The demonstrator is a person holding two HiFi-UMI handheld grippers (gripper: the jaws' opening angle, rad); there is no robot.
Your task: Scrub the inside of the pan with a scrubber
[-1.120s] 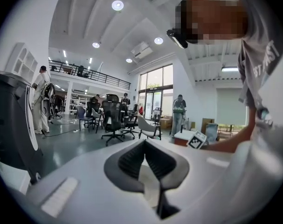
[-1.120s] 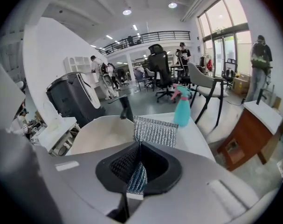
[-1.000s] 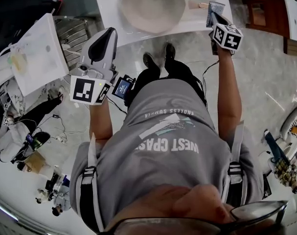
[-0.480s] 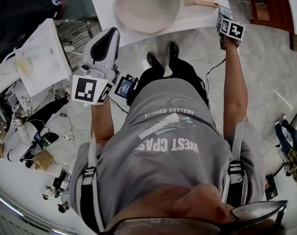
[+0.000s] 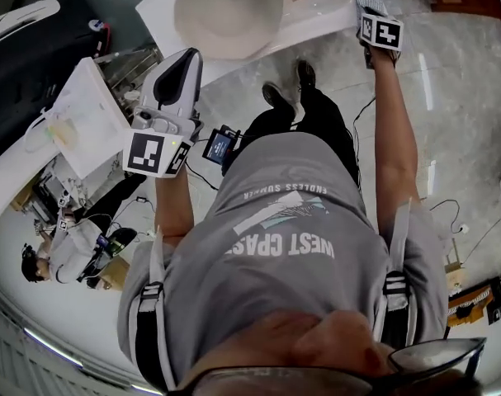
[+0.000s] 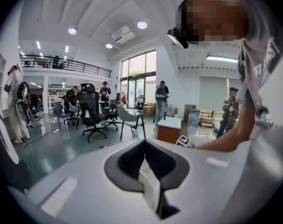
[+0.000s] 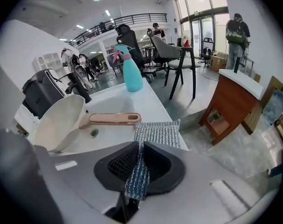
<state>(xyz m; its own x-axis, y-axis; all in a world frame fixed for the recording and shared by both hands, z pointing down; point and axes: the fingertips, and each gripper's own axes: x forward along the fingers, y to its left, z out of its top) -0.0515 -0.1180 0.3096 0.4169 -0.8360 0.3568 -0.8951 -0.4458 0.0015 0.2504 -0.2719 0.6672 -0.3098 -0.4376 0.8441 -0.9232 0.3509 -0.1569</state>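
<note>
Scrubber of silver mesh, pinched by one end in the right gripper so its free flap can rub, lies on the sink counter just beside the handle of the cream pan. The pan leans in the basin with its inside exposed, not yet scrubbed. The left gripper waits closed and empty, well apart from the sink, likely kept free to steady the pan. Compared with a second ago, the right gripper has dropped to the counter's edge, and its jaws have just been opening slightly.

1 pan, 1 scrubber, 2 claws.
</note>
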